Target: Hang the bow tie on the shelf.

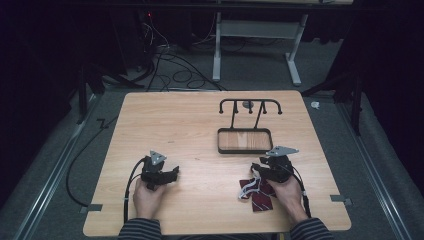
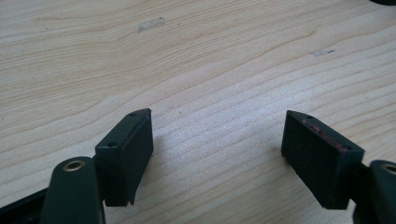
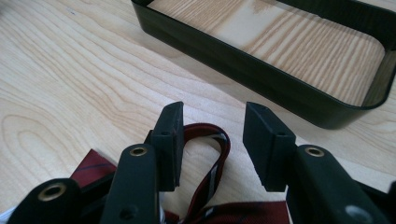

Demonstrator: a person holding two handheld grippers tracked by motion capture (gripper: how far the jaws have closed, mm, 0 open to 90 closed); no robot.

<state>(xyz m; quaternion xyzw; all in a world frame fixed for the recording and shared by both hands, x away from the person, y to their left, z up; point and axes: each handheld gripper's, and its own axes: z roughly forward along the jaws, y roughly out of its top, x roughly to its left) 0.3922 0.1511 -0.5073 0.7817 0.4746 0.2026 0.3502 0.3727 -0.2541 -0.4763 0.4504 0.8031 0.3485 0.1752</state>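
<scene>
Dark red striped cloth (image 1: 259, 195) on the bench (image 1: 200, 125), front right, under the right gripper (image 3: 212, 140). Left gripper (image 2: 217, 158): jaws wide over bare wood. Right: jaws partly apart, a cloth loop between them, black rack (image 1: 245, 135) beyond.

A rack (image 1: 248, 126) was set on the table (image 1: 165, 115), right of centre and toward the far edge, its base frame (image 3: 261, 70) lying nearest the person. The left gripper (image 1: 170, 175) was held over bare tabletop at the near left, well apart from the rack. The right gripper (image 1: 256, 169) was held at the near right, just in front of the base frame. A piece of cloth (image 1: 256, 192) was spread beneath it, a strap loop (image 3: 205, 154) lying between its parted jaws.
</scene>
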